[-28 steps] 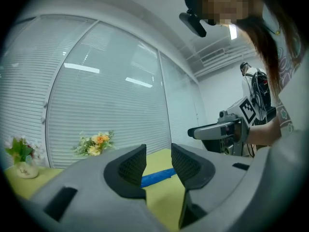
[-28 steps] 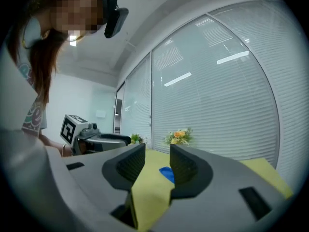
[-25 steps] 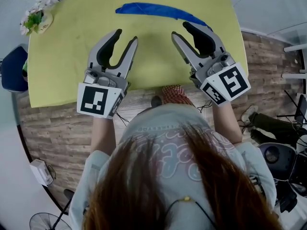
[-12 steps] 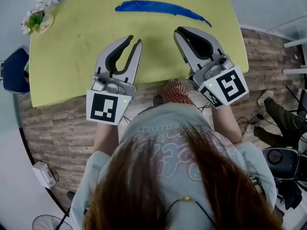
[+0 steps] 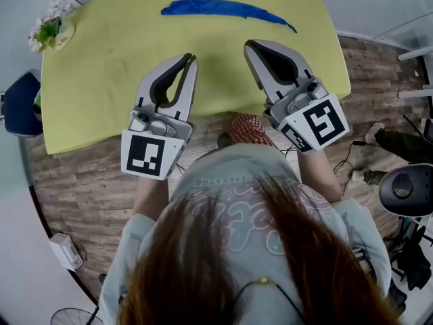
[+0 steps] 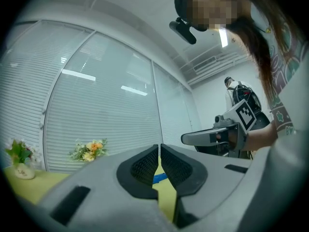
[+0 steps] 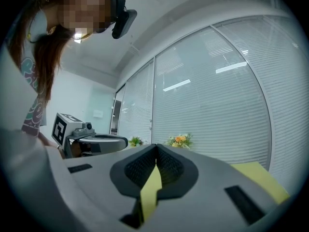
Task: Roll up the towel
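Your yellow table (image 5: 101, 80) fills the far half of the head view. The blue towel (image 5: 223, 9) lies in a long bunched strip along its far side, well apart from both tools. Your left gripper (image 5: 191, 58) and right gripper (image 5: 249, 45) hover over the near edge, and the jaws of each have just closed together on nothing. A small flower pot (image 5: 49, 29) sits at the far left corner.

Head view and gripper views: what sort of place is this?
Likely an office or lab room: glass partitions with white blinds, wood-look floor, and a yellow table holding a small flower pot.
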The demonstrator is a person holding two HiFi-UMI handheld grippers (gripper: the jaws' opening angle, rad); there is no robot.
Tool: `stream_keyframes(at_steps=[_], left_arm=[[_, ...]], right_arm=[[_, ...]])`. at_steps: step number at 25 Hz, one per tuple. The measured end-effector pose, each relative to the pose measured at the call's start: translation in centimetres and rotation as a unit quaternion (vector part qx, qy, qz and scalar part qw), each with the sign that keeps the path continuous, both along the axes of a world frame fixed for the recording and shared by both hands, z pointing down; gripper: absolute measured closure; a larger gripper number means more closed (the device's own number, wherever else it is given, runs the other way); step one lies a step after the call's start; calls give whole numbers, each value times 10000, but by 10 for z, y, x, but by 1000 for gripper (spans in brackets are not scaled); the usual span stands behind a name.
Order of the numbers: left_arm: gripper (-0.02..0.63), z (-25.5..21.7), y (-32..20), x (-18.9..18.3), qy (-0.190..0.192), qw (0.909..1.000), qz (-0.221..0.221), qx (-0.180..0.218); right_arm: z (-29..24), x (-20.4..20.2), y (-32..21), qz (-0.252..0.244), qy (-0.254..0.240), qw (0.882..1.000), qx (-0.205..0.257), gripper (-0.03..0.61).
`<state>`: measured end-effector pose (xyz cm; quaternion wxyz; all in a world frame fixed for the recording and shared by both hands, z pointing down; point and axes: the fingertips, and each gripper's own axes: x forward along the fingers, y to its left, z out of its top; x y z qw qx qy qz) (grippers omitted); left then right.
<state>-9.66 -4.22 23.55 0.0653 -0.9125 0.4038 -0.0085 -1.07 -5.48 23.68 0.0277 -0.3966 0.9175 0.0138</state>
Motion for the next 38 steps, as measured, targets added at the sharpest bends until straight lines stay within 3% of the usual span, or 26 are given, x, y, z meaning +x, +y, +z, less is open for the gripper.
stream_keyframes(at_steps=[11, 24, 38], left_arm=[[597, -5, 6, -11, 160, 9999, 16, 29], [597, -7, 15, -11, 87, 9998, -146, 77], [598, -10, 22, -10, 111, 9998, -103, 142]], right_arm=[[-5, -5, 5, -16, 13, 9999, 108, 572], [-5, -8, 16, 51, 189, 9996, 189, 574], [-12, -8, 24, 29, -37, 9996, 262, 574]])
